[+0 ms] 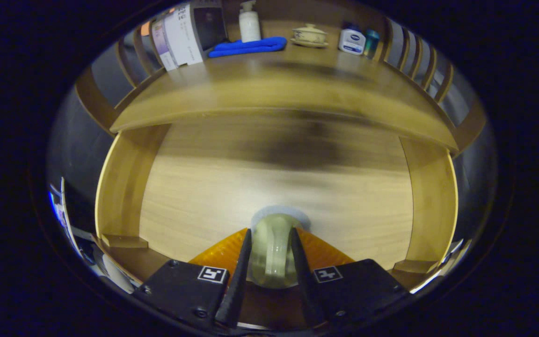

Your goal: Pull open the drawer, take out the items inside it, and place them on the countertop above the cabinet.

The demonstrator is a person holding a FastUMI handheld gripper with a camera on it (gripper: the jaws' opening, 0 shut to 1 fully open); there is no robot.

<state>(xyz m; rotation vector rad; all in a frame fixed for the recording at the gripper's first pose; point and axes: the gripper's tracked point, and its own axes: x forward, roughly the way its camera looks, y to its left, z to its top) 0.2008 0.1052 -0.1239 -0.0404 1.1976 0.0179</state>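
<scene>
My gripper (pixel 271 232) is shut on a pale green, translucent cup (pixel 273 255), one finger pressing on each side. The cup's wider pale rim (pixel 280 210) points away from me, just past the fingertips. Under and beyond the cup lies the pulled-out wooden drawer (pixel 194 196), with its light floor and side walls showing. The floor looks blurred, with a dark shadow across its far part. The wooden countertop (pixel 274 89) spans the scene above the drawer.
Along the back of the countertop stand a boxed pack (pixel 183 35), a folded blue cloth (pixel 248 47), a white pump bottle (pixel 249 22), a lidded tea bowl on a saucer (pixel 309 35), a white jar (pixel 352 41) and a teal container (pixel 371 43). Slatted wooden rails flank both ends.
</scene>
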